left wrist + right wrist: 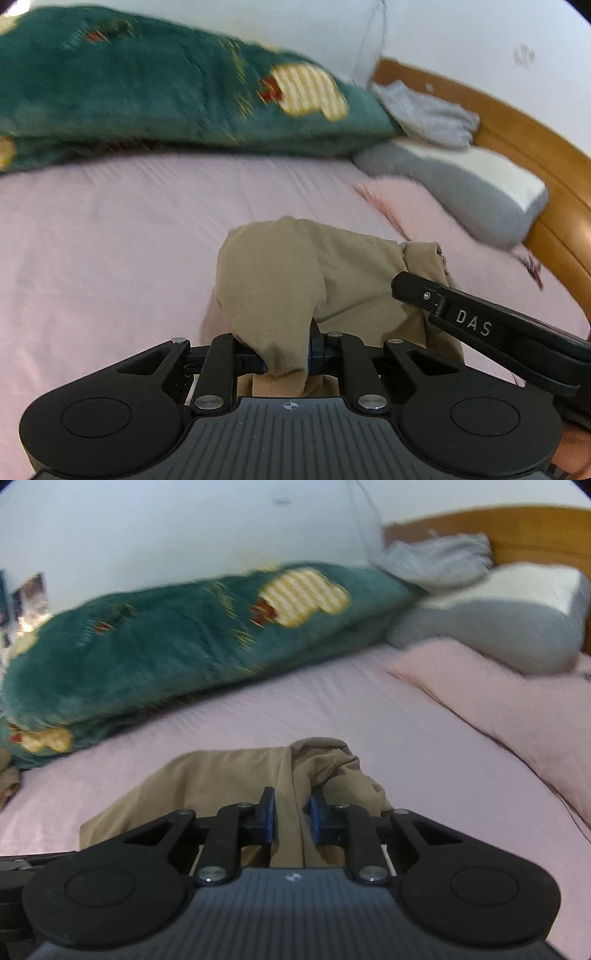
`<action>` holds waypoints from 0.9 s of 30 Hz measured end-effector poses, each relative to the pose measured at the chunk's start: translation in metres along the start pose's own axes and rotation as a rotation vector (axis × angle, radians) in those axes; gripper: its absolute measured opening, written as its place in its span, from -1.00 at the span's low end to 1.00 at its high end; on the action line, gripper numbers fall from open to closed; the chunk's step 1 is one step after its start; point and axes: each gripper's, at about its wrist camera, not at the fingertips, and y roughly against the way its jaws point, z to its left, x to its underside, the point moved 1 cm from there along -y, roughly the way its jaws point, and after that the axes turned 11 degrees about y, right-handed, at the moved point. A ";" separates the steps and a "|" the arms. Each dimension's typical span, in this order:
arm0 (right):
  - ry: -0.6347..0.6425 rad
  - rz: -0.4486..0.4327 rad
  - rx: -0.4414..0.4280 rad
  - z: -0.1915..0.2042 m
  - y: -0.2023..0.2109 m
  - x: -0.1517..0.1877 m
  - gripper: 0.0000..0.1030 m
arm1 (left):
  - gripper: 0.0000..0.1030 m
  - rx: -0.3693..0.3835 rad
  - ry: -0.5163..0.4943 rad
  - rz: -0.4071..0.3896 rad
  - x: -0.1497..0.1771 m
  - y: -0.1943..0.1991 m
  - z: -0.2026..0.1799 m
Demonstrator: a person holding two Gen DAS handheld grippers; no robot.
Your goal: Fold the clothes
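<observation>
Gripping the bunched tan garment (273, 280), both the left gripper (287, 356) and right gripper (291, 818) were clamped; folding was hardly begun.

Green patterned blanket (177, 646), grey pillow (509, 616), wooden headboard (524, 147), pink sheet (110, 229).

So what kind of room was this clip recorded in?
Most likely a bedroom: the tan garment is being handled on a bed with a pink sheet, a wooden headboard behind a grey-and-white pillow, and a green plush blanket along the wall.
</observation>
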 end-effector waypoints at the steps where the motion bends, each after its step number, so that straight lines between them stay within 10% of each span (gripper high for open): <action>1: 0.014 -0.021 -0.016 0.010 0.004 -0.005 -0.64 | -0.67 -0.007 0.007 -0.027 -0.006 0.012 0.006; 12: 0.156 -0.224 -0.236 0.131 0.076 -0.058 -0.65 | -0.61 -0.124 0.056 -0.297 -0.052 0.186 0.072; 20: 0.167 -0.214 -0.390 0.189 0.123 -0.063 -0.64 | -0.47 -0.263 0.081 -0.380 -0.053 0.304 0.114; 27: 0.226 -0.157 -0.390 0.203 0.114 -0.053 -0.65 | -0.41 -0.324 0.118 -0.362 -0.042 0.310 0.144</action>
